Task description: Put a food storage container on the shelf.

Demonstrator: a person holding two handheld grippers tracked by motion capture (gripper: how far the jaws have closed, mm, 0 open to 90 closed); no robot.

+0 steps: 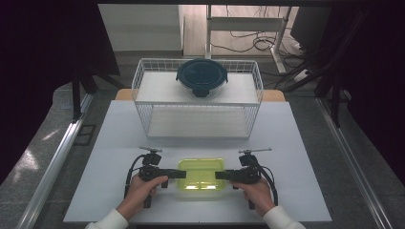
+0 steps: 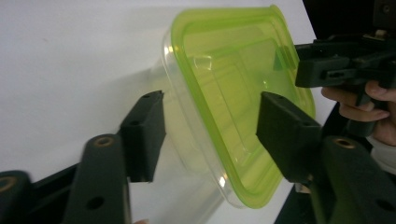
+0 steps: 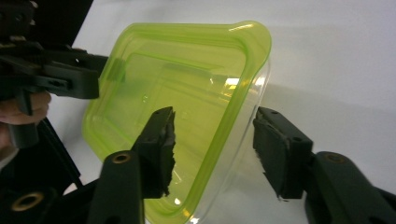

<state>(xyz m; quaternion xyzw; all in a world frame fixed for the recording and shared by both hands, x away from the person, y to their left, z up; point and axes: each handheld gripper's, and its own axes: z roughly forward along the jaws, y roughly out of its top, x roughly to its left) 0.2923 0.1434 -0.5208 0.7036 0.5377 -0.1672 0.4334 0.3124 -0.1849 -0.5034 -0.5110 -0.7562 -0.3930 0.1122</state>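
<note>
A clear plastic box with a lime-green lid (image 1: 201, 174) sits near the white table's front edge. My left gripper (image 1: 183, 173) reaches in from its left side and my right gripper (image 1: 218, 175) from its right. In the left gripper view the box (image 2: 233, 84) has its rim between my left gripper's (image 2: 210, 126) jaws, one pad on the lid side and one beside the clear wall, with no firm press visible. The right gripper view shows the same: the box's (image 3: 177, 88) lid edge lies between my right gripper's (image 3: 212, 135) spread jaws.
A white wire basket shelf (image 1: 143, 90) stands at the back of the table. A round glass container with a dark blue lid (image 1: 202, 76) rests on its top level. Bare white table (image 1: 119, 143) lies between the shelf and the box.
</note>
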